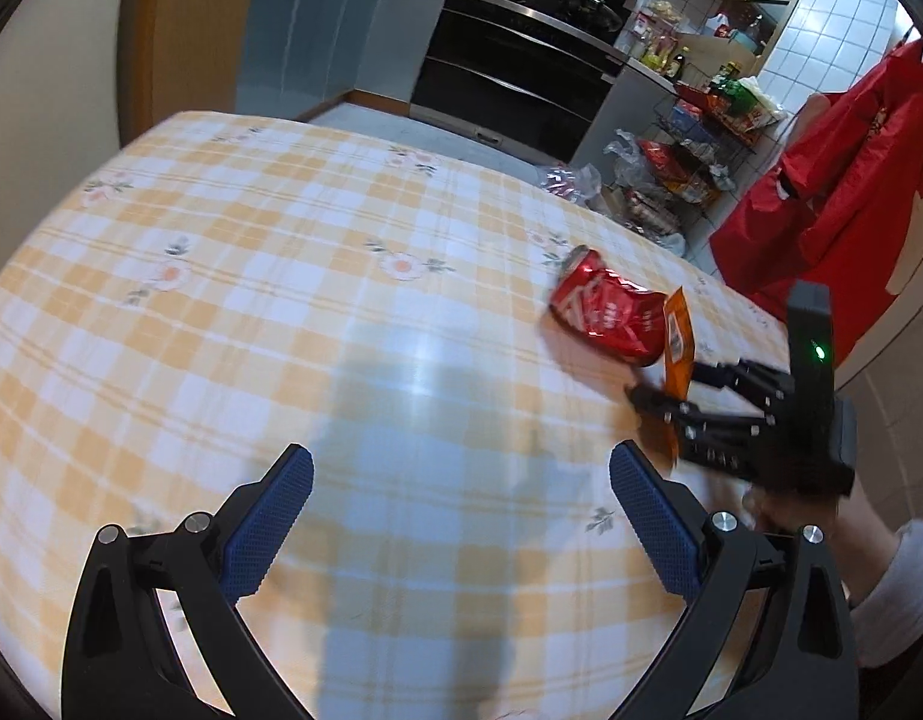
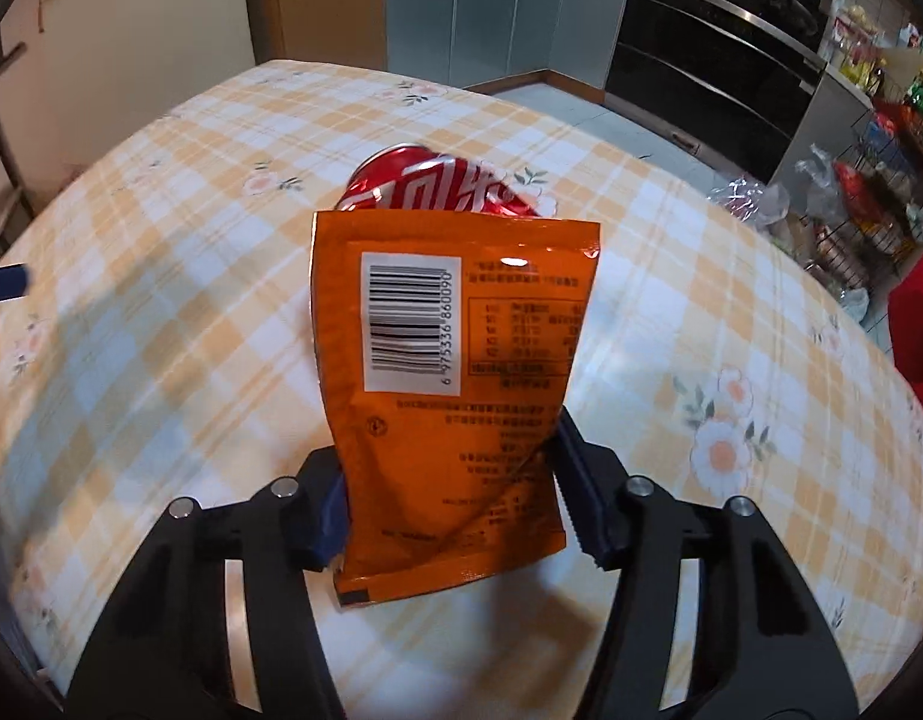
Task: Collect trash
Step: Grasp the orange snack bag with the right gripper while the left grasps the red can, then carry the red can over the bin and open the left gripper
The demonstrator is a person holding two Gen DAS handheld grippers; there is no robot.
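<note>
Two items nr table (image 1: 233,276) edge (R side), orange packet (image 2: 455,396), crushed can (image 1: 605,318)

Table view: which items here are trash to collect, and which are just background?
Job:
orange foil snack packet, between the right gripper's jaws
crushed red drink can

Lying about:
red plastic bag
wire rack of groceries
black oven

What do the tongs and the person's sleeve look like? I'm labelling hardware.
Both tongs have black angular linkage arms with silver pivot bolts and blue textured pads. The right tongs carry a black upright block with a small green light. The sleeve is white and fuzzy.
</note>
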